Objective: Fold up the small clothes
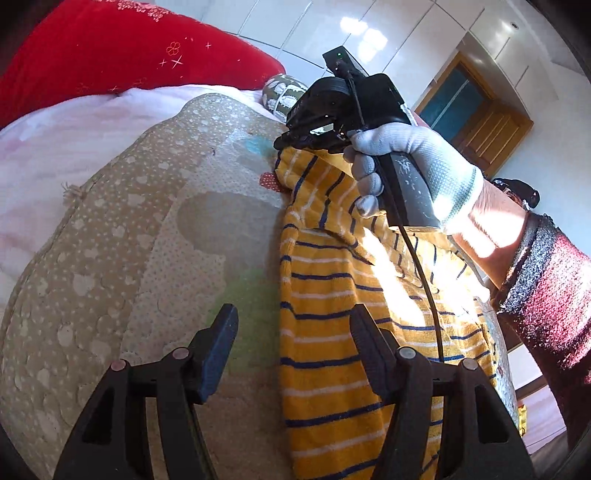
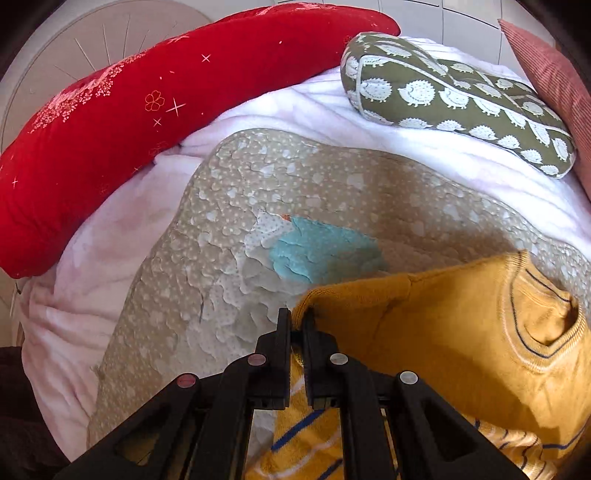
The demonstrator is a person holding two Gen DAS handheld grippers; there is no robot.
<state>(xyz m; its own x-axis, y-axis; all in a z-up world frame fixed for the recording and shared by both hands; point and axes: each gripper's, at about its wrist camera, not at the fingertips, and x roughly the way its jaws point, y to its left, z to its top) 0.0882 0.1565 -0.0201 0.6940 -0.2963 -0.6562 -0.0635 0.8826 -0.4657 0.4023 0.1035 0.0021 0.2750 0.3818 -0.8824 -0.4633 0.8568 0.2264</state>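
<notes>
- A beige quilted mat with pale cloud shapes [image 2: 332,173] is lying over a pale pink fleece blanket [image 2: 92,266] on the bed.
- The small mustard-yellow knit sweater with navy and white stripes [image 2: 461,332] is resting on the right part of the mat, its neckline facing up.
- The right hand-held gripper [image 2: 297,325] is pinching the sweater's left edge, fingers nearly together.
- The left hand-held gripper [image 1: 291,325] is hovering with fingers spread wide, its right finger over the striped cloth, its left over the mat.
- A long red velvet pillow [image 2: 147,110] is lying far left; a green hedgehog-print cushion [image 2: 461,99] is sitting far right.
- White glossy wall panels [image 1: 295,22] and a wooden door [image 1: 480,122] are showing beyond the bed.
</notes>
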